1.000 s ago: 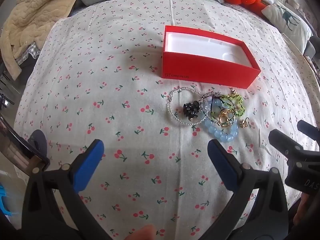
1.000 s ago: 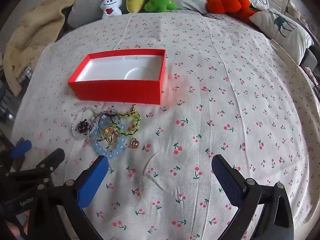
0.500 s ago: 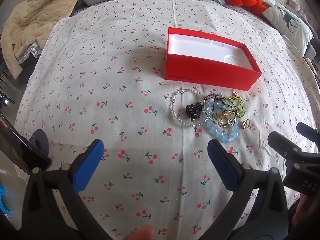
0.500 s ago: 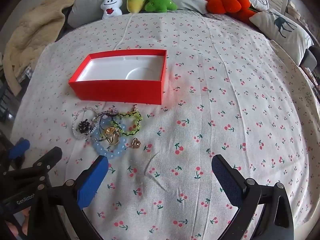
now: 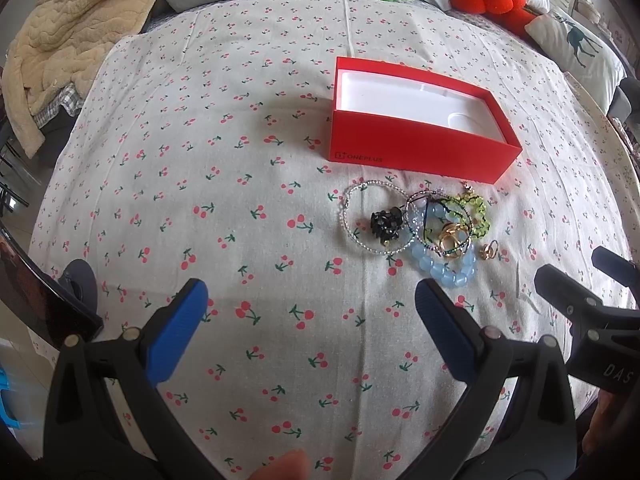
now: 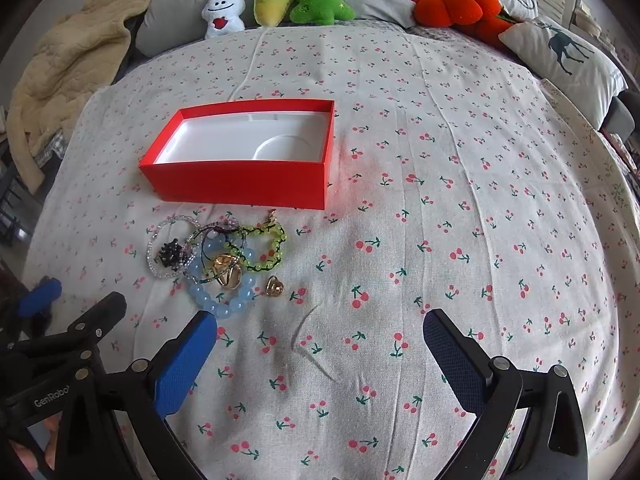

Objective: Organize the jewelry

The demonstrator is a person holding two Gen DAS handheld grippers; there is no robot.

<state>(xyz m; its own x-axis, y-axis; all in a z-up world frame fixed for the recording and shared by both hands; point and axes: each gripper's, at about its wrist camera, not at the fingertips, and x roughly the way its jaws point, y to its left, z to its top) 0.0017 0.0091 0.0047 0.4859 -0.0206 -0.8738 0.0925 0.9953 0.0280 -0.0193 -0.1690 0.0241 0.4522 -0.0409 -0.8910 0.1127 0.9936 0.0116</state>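
Beyond left hand-held gripper [image 5: 310, 294], jewelry pile [image 5: 416, 226]

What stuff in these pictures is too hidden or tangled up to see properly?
- Jewelry pile: the strands overlap in both views, so the number of pieces is unclear.
- Red box: in the left wrist view its near wall hides part of the white floor.
- Right gripper: its body runs off the bottom edge.
- Beige blanket: cut off by the fisheye rim at the left.

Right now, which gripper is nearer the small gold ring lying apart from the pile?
Right gripper: gold ring sits just ahead, slightly left. Left gripper is farther, ring ahead-right.
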